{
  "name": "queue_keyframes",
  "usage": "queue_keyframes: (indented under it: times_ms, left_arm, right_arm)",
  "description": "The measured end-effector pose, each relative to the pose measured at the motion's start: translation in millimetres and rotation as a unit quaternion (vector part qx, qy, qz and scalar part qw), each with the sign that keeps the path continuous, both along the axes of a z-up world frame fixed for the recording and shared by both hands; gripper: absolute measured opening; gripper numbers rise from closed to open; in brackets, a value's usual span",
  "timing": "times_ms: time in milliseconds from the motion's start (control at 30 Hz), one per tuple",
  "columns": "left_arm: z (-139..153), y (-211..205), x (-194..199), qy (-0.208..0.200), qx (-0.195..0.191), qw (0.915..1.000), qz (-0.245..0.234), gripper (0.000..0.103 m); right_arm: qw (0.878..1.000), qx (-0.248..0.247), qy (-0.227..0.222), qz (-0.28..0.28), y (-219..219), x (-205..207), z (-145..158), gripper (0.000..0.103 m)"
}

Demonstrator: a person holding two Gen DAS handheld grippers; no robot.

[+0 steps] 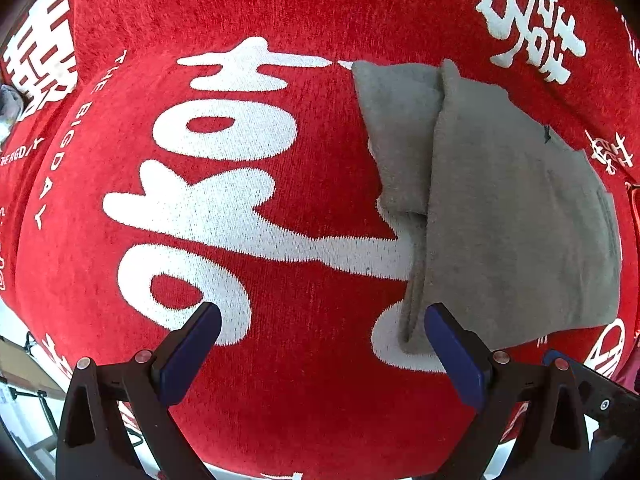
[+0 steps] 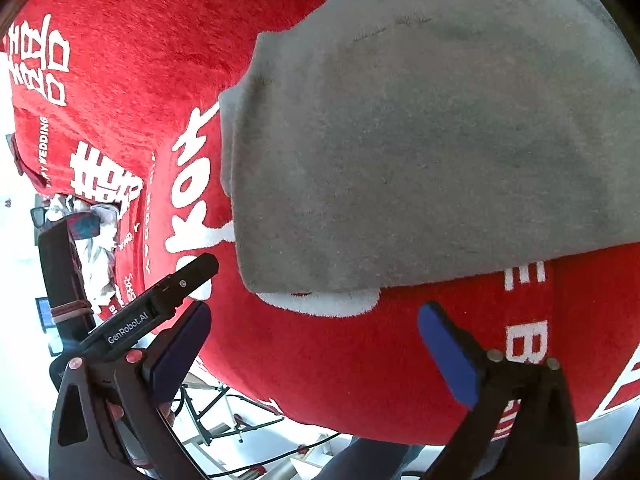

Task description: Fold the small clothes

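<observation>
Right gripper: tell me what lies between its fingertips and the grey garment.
Only red cloth with white lettering lies between the open right gripper and the near edge of the folded grey garment. The right wrist view shows this.

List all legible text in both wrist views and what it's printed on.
"THE BIGDAY": white letters on the red cloth, left wrist view.
"WEDDING": red cloth, left side, right wrist view; the word before it is too blurred to read.
"GenRobot.AI": on the left gripper body, seen in the right wrist view.
Large white Chinese double-happiness characters: red cloth, both views.
Grey garment: no text.
Small edge prints: unreadable.
</observation>
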State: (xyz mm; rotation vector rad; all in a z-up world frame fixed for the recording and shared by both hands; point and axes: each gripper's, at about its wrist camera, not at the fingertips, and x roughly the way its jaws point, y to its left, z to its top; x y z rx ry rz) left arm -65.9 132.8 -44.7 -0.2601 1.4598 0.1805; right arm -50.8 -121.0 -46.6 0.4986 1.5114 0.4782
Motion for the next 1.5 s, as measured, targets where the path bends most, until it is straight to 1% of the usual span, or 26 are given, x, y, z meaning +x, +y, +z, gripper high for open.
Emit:
queue_keyframes:
  times_ms: [200, 567, 967, 1033, 1133, 1233, 1300, 1333, 1400, 1433, 1467, 1500]
  left_arm:
    - [-2.9, 3.5, 3.4, 0.002, 0.002, 1.0000, 0.000, 0.102]
    - [-9.6, 6.1, 7.8, 0.008, -0.001, 1.0000, -0.005, 0.102]
    - [-17.6, 5.9, 18.4, 0.013, -0.001, 0.9999, -0.011, 0.102]
    - [-18.1, 6.0, 20.6, 0.012, -0.001, 0.9998, -0.014, 0.102]
    - [-16.9, 7.6, 23.3, 0.005, 0.002, 0.9999, -0.016, 0.102]
    - [-12.8, 12.3, 23.1, -0.014, -0.001, 0.9999, -0.007, 0.102]
    - [-10.3, 16.8, 24.2, -0.026, -0.005, 0.9997, 0.003, 0.102]
    - [-10.1, 18.5, 24.4, -0.026, -0.007, 0.9996, 0.005, 0.102]
    - [-8.9, 21.5, 25.3, -0.028, -0.010, 0.9995, 0.007, 0.102]
    - [-7.0, 22.8, 25.6, -0.032, -0.003, 0.9995, 0.007, 0.102]
    - [-4.9, 23.5, 26.1, -0.035, 0.006, 0.9993, 0.008, 0.102]
    - [-2.3, 24.5, 26.9, -0.038, 0.015, 0.9991, 0.008, 0.102]
  right_arm:
    - [1.000, 0.005, 0.024, -0.009, -0.2, 2.4, -8.2, 0.103]
    - [0.998, 0.012, 0.054, -0.030, -2.7, 1.4, -22.0, 0.103]
    - [0.993, 0.048, 0.080, -0.070, -7.6, 2.9, -33.7, 0.103]
    - [0.993, 0.056, 0.070, -0.071, -6.4, 5.1, -26.5, 0.103]
    - [0.996, 0.059, 0.027, -0.053, 1.0, 16.3, -4.3, 0.103]
    - [0.998, 0.045, -0.018, -0.028, 16.6, 39.4, 12.7, 0.103]
    - [0.999, 0.035, -0.034, -0.019, 30.4, 61.4, 14.5, 0.102]
    - [0.999, 0.031, -0.039, -0.018, 36.0, 70.6, 13.6, 0.097]
    - [0.999, 0.015, -0.045, -0.018, 47.9, 90.0, 9.0, 0.066]
    - [0.999, 0.006, -0.043, -0.017, 54.9, 100.7, 4.3, 0.032]
    - [0.999, 0.003, -0.039, -0.017, 60.0, 108.5, -0.6, 0.018]
    - [0.999, 0.006, -0.035, -0.015, 65.7, 116.5, -6.1, 0.018]
